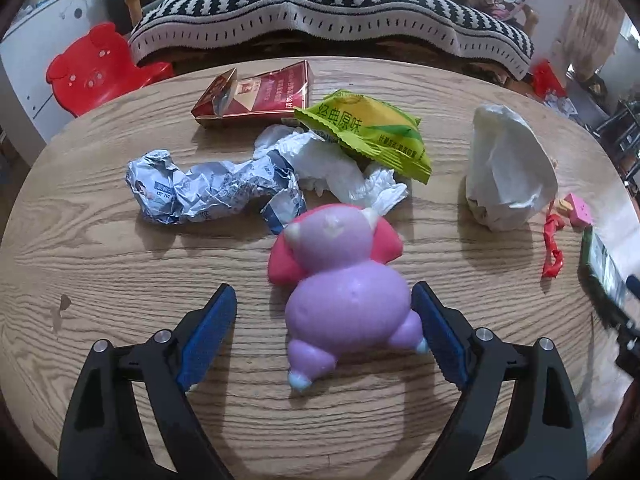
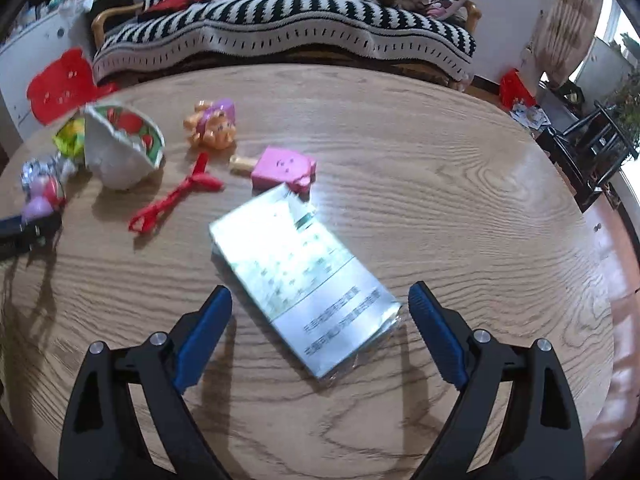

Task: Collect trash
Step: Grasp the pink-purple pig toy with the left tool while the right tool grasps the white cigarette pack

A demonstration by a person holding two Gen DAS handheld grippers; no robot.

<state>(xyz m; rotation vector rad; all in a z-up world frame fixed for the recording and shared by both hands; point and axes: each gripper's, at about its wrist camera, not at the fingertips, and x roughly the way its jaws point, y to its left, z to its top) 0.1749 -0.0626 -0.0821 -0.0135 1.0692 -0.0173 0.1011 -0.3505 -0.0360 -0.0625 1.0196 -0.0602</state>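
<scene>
Trash — flat silvery-green plastic packet (image 2: 300, 280) lies diagonally between right gripper (image 2: 320, 312) jaws, spread apart; left gripper (image 1: 324, 308) jaws apart too.

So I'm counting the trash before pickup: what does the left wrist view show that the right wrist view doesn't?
Only the left wrist view clearly shows the red cigarette pack and the crumpled white tissue, and the open left tool around the purple toy. Only the right wrist view shows the orange doll and the open right tool over the silvery packet. Both show the white paper bag, the red ribbon, the pink popsicle toy and the wooden table.
</scene>
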